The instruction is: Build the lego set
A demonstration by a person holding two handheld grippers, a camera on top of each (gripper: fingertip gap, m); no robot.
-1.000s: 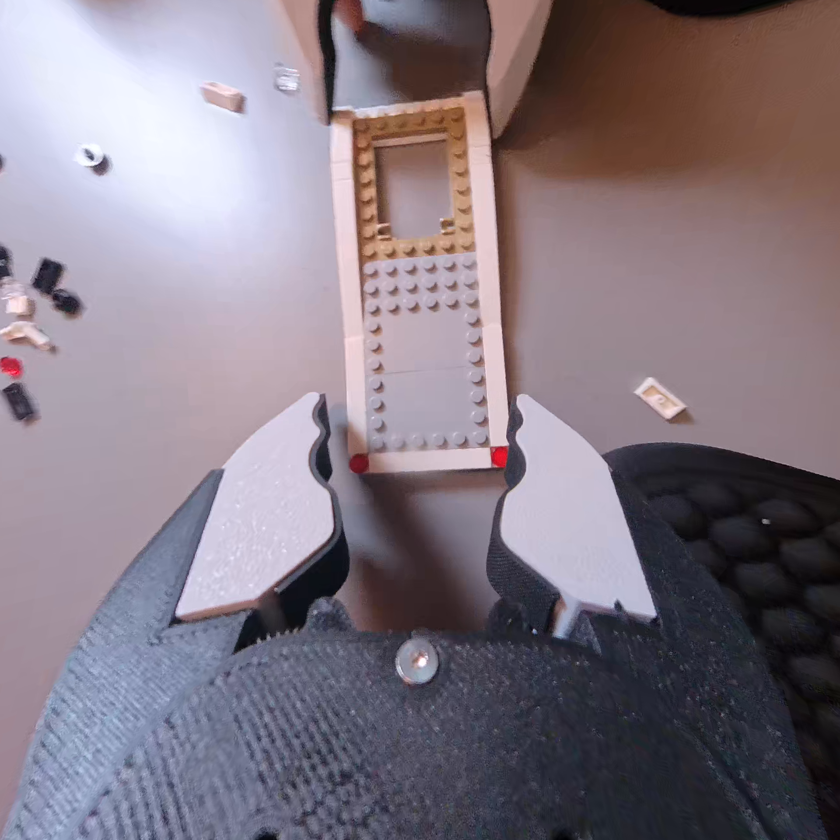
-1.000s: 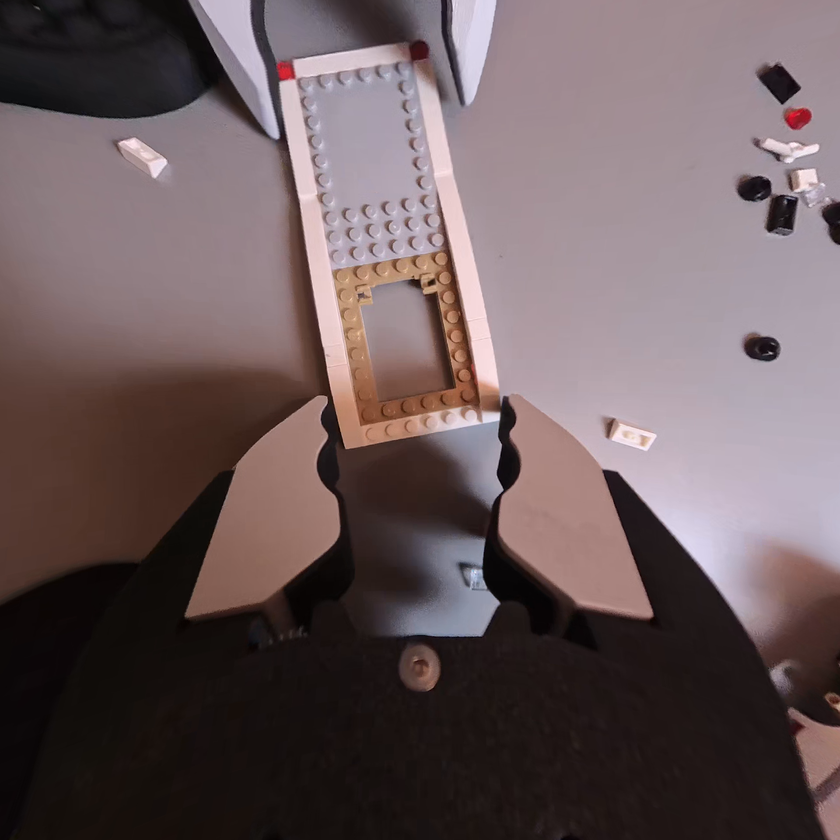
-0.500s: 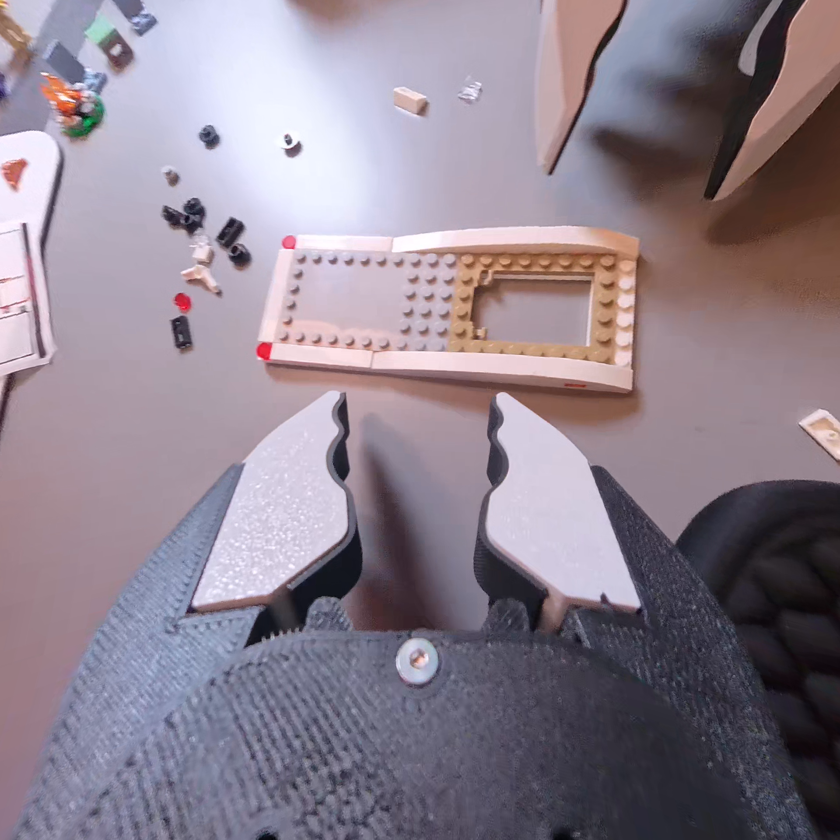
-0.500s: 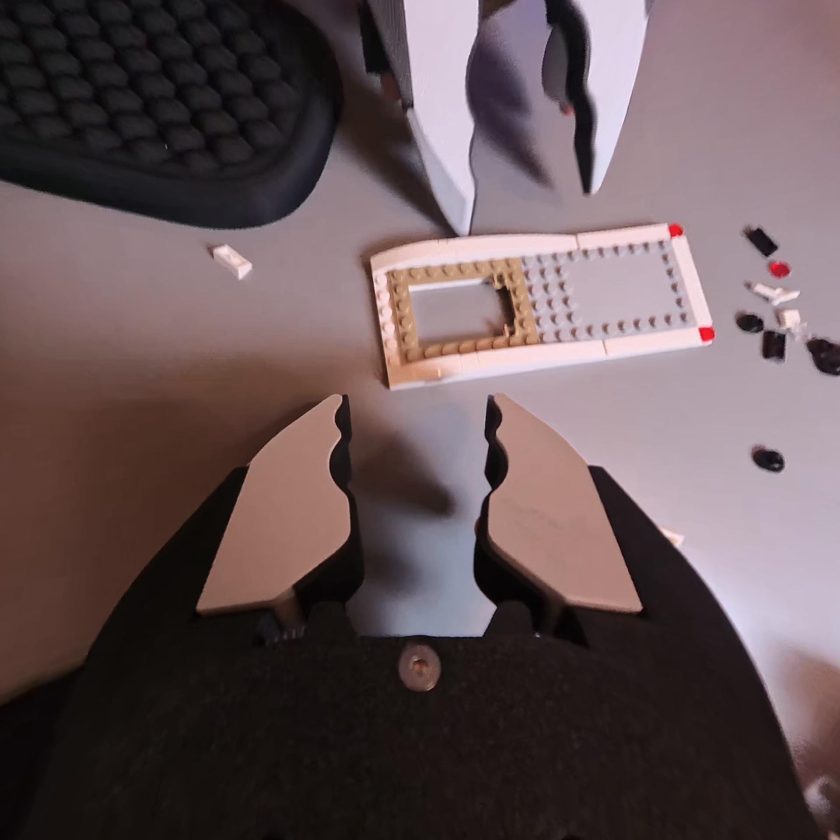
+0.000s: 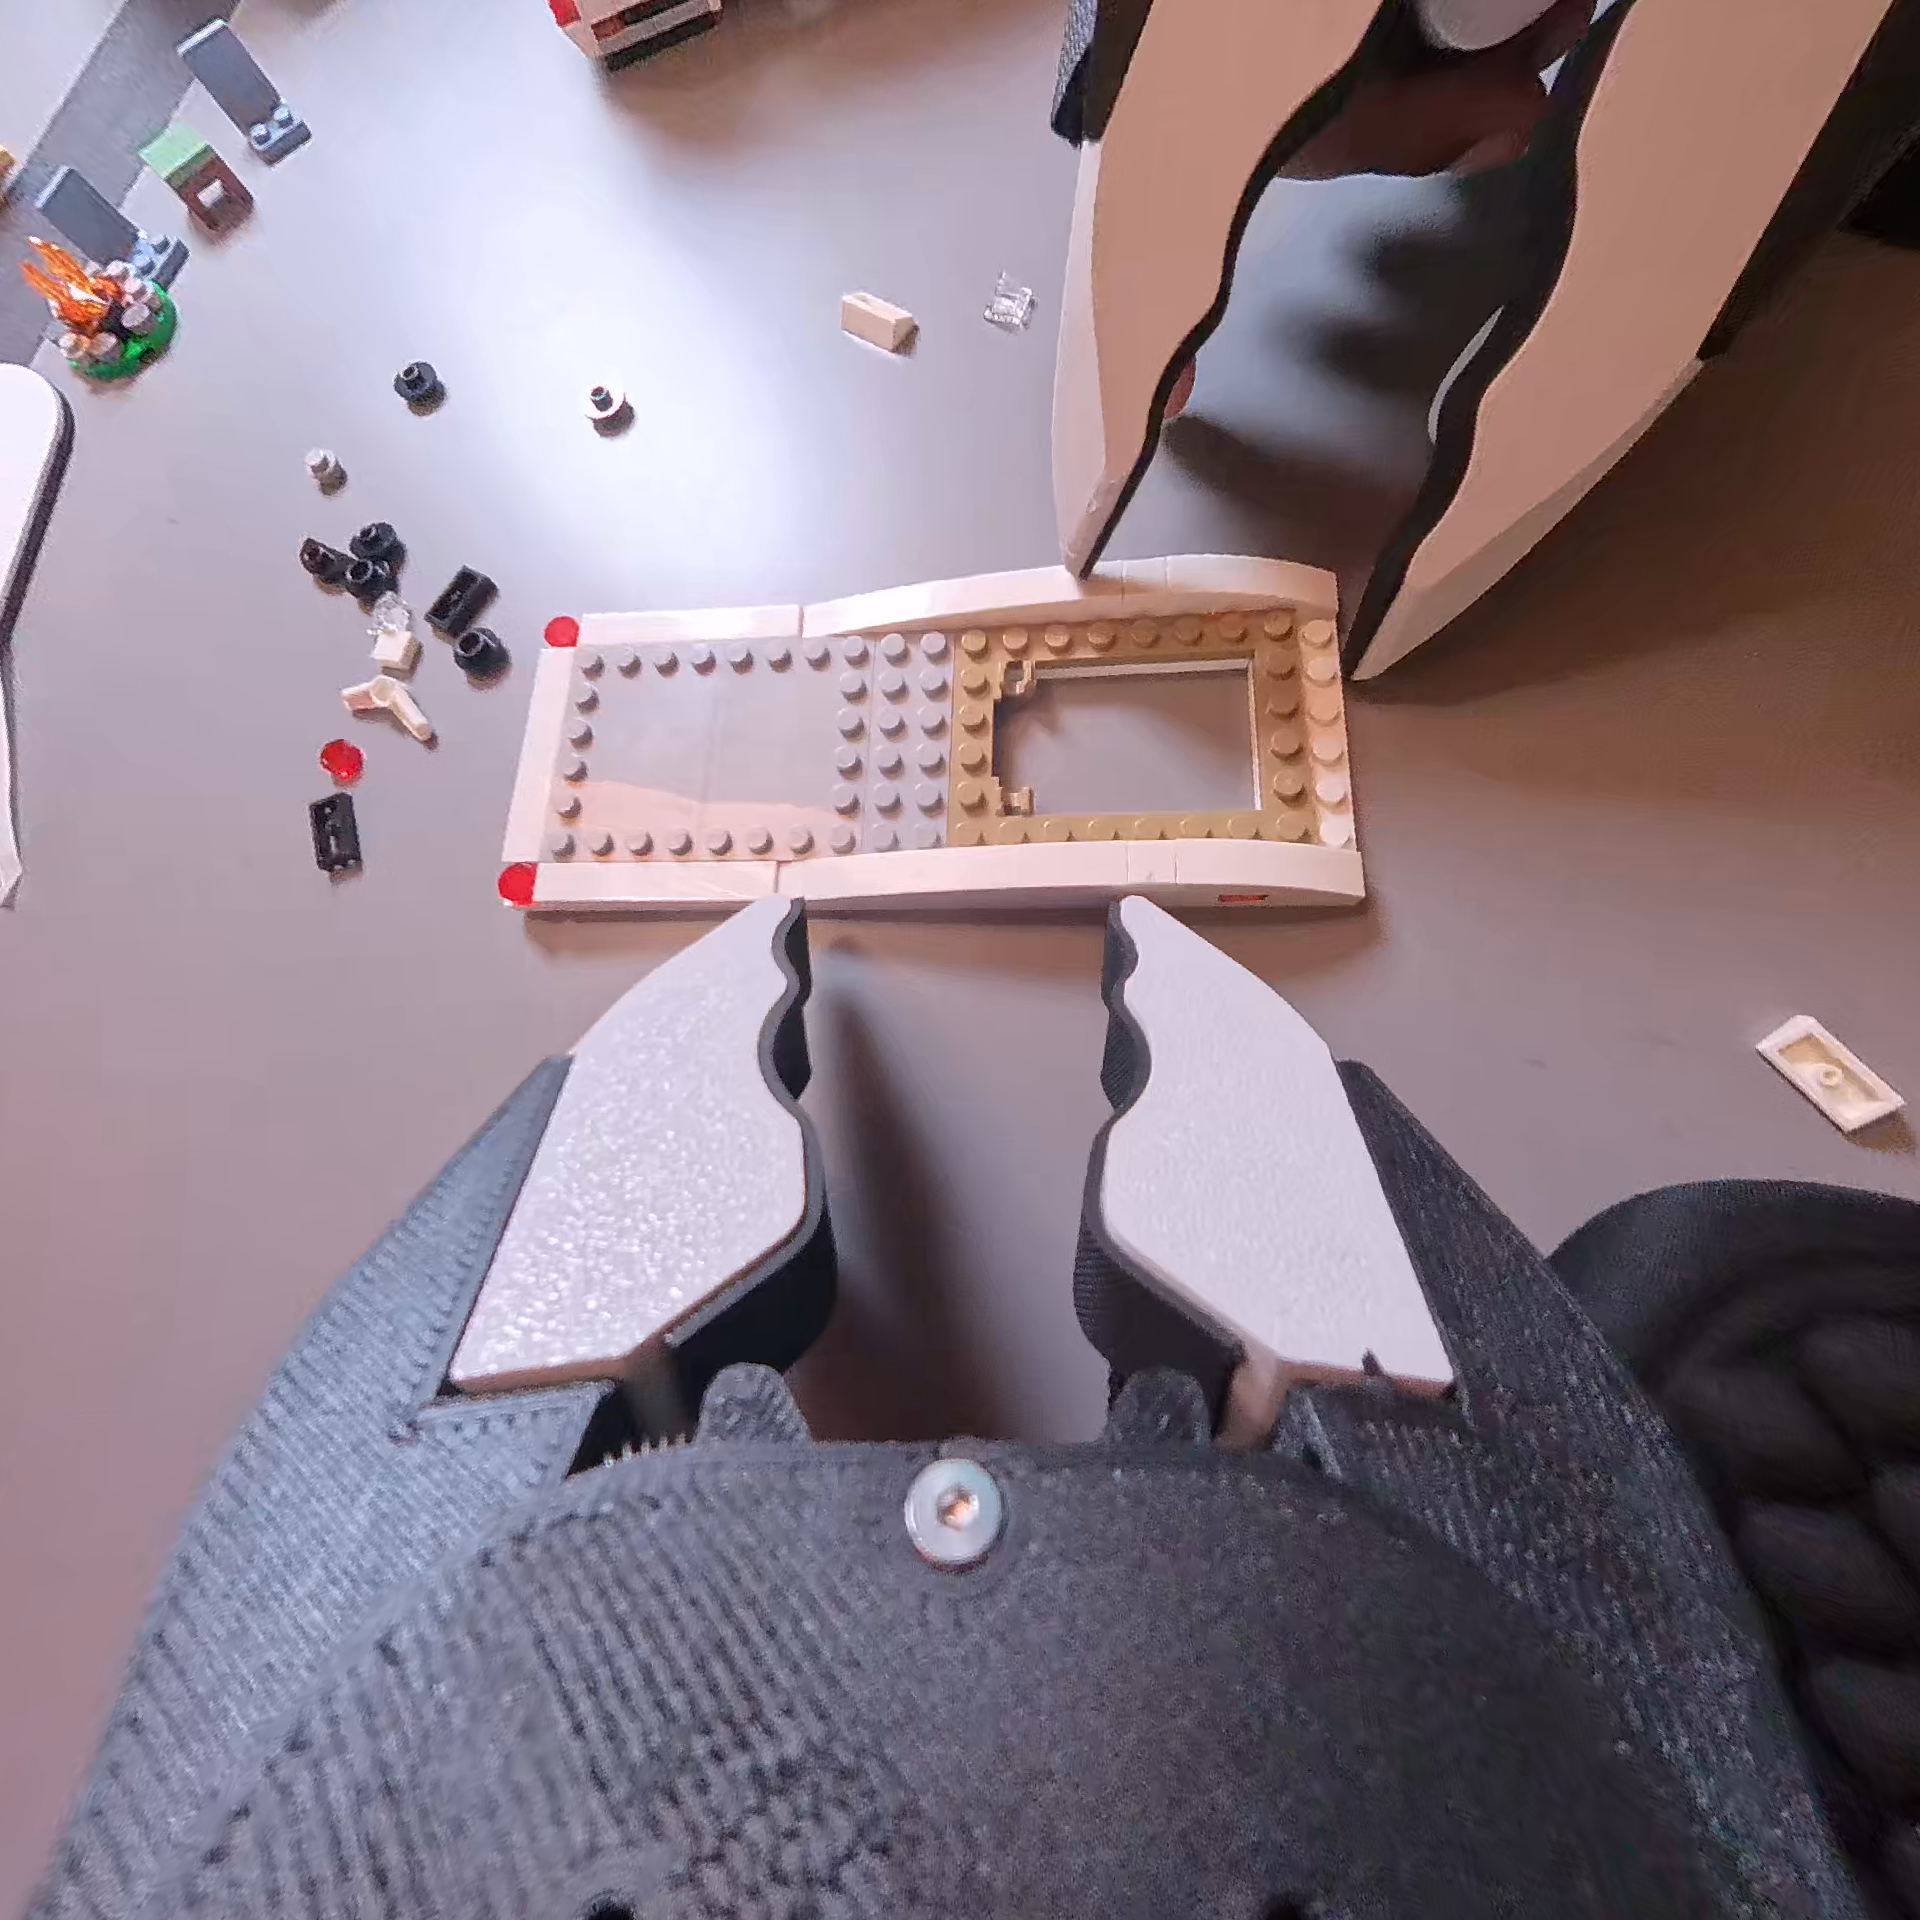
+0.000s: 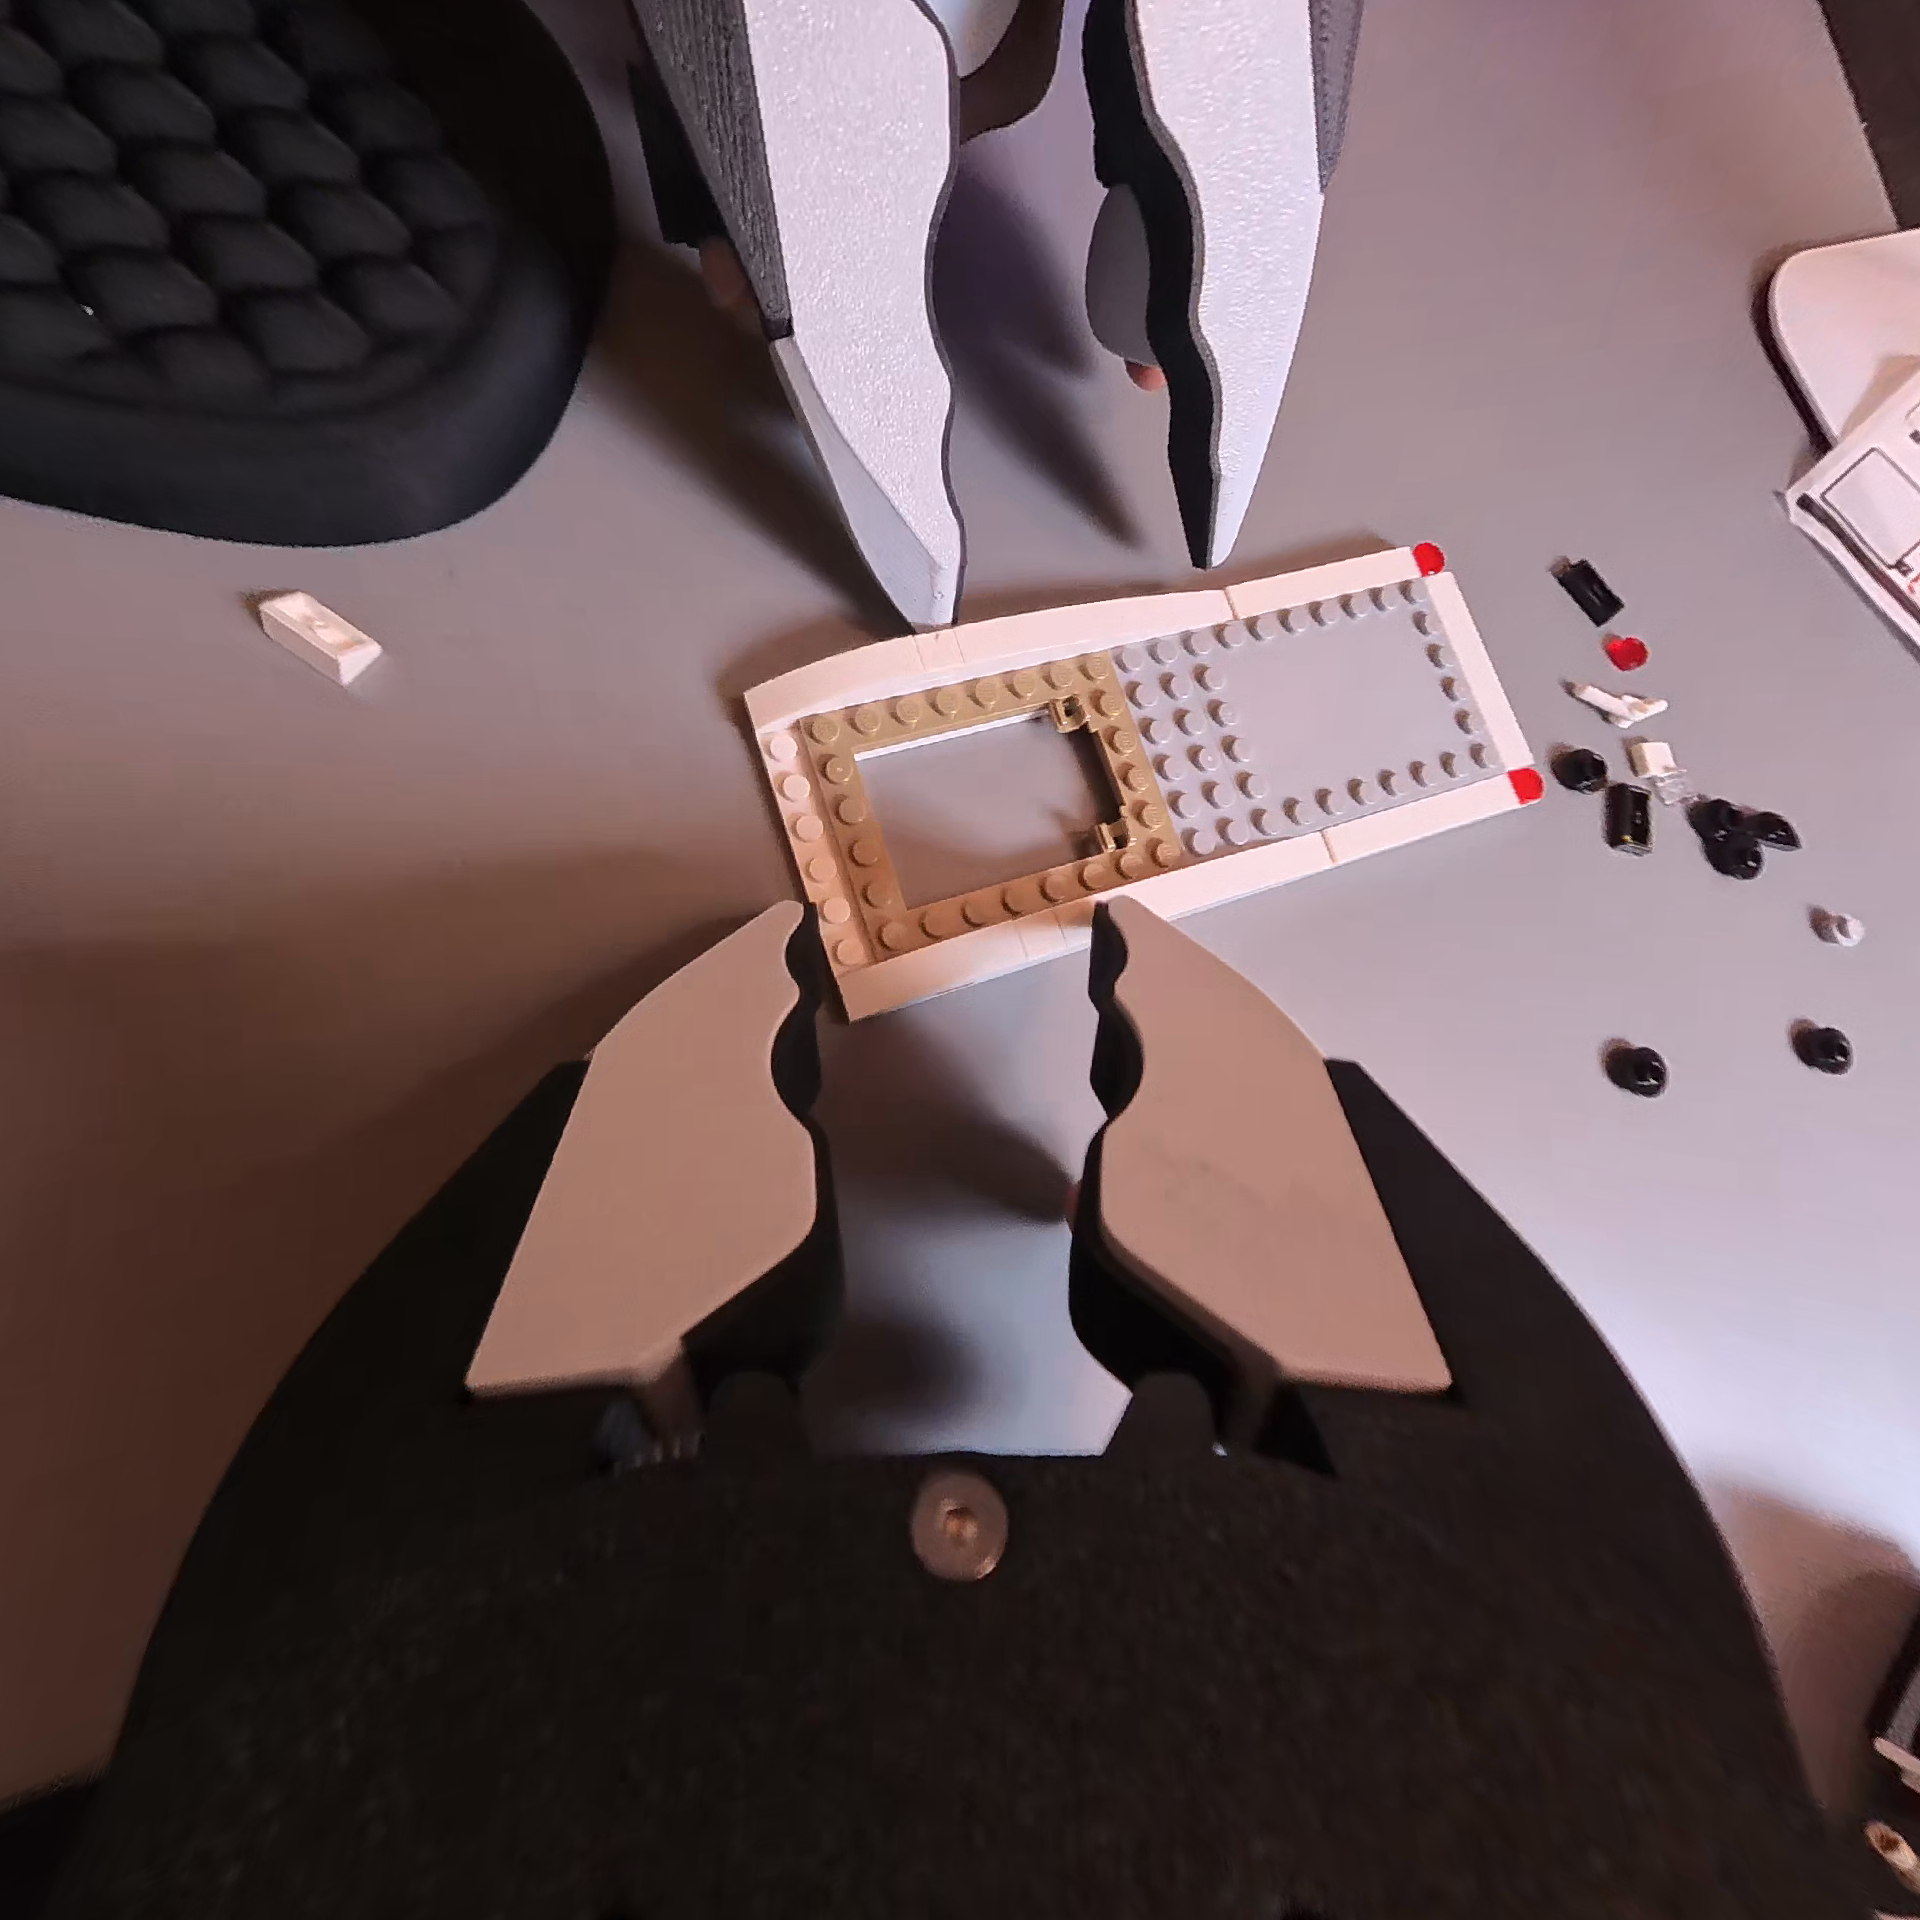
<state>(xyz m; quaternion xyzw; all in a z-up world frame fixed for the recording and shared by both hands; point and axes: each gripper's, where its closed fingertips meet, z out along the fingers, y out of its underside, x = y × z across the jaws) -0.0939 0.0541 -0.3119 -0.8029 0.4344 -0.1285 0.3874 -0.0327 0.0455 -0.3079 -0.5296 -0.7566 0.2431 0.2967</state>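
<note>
Fingers of my left gripper [image 5: 951, 914] stood spread with nothing between them, their tips just short of the near white edge of the brick plate assembly [image 5: 935, 753], which lay flat on the grey table [image 5: 727, 260]. My right gripper [image 6: 945, 920] was spread too and gripped nothing; its tips sat at the corner of the tan frame end [image 6: 904, 831], one tip just outside the short end, the other over the white border. Whether they touched I could not tell. Loose small black, white and red pieces [image 6: 1662, 769] lay beside the plate's red-cornered end. A black cushion [image 6: 239, 270] lay well apart.
</note>
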